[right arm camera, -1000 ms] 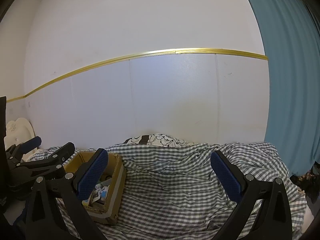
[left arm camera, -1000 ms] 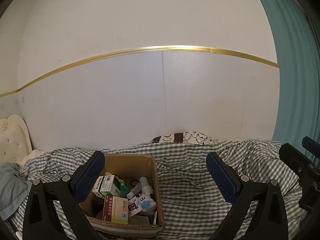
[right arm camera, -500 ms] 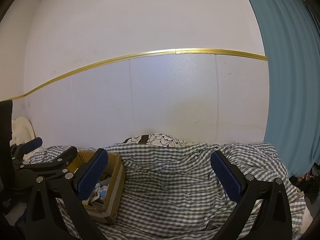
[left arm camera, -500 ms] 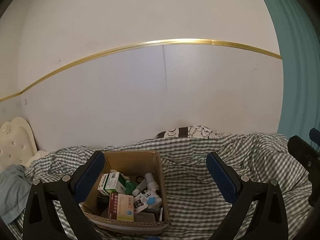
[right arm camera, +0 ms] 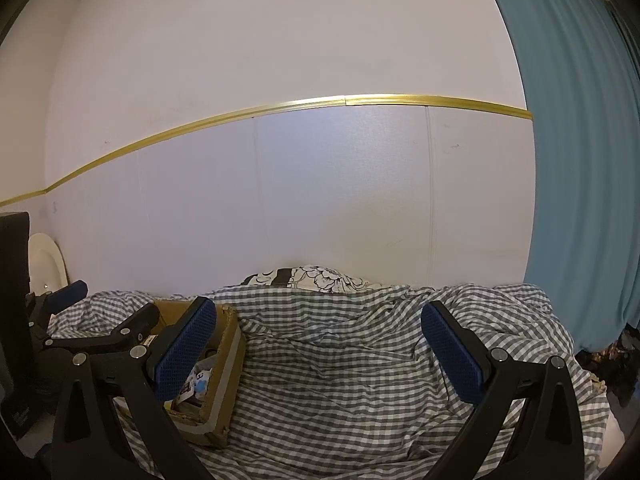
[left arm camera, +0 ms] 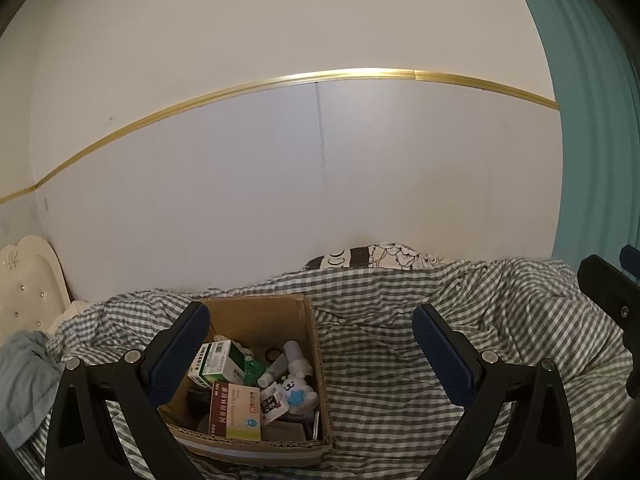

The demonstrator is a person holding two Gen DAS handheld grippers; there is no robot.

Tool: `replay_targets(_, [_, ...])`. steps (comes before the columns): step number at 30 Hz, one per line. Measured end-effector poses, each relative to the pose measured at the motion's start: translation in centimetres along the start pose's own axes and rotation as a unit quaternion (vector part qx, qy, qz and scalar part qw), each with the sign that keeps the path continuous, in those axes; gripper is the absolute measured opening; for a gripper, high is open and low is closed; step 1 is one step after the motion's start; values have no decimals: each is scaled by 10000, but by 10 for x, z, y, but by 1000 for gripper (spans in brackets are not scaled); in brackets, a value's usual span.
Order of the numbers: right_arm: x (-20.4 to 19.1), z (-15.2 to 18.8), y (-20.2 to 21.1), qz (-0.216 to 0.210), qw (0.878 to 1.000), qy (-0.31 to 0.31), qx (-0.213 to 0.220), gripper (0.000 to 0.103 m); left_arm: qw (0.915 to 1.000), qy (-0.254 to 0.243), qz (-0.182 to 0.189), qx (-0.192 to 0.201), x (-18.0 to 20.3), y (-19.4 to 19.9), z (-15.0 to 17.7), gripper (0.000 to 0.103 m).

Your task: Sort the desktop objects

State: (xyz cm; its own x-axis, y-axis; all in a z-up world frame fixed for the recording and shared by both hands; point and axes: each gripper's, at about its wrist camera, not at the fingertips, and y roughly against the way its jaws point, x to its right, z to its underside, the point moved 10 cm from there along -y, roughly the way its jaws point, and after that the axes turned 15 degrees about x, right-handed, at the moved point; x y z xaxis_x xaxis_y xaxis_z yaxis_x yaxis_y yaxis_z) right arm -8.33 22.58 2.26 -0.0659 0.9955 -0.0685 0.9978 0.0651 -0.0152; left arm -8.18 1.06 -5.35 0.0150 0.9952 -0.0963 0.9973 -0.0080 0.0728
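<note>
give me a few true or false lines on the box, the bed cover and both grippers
1. The box sits on the checked cover. True.
2. The box is empty. False: it holds cartons and small bottles.
3. The left gripper is open and holds nothing. True.
4. The right gripper is shut on a carton. False: its jaws stand wide apart, empty.
5. The curtain is red. False: it is teal.
</note>
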Motion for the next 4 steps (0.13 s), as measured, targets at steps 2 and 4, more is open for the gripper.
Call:
replay_targets(2, [1,0,0,11,10000,-3,-6,103,10000,-9,-6,1,-1,0,1,103])
replay_targets(4, [1,1,0,25,10000,-13,-17,103,10000,8,-7,-26,-2,-2,2,103])
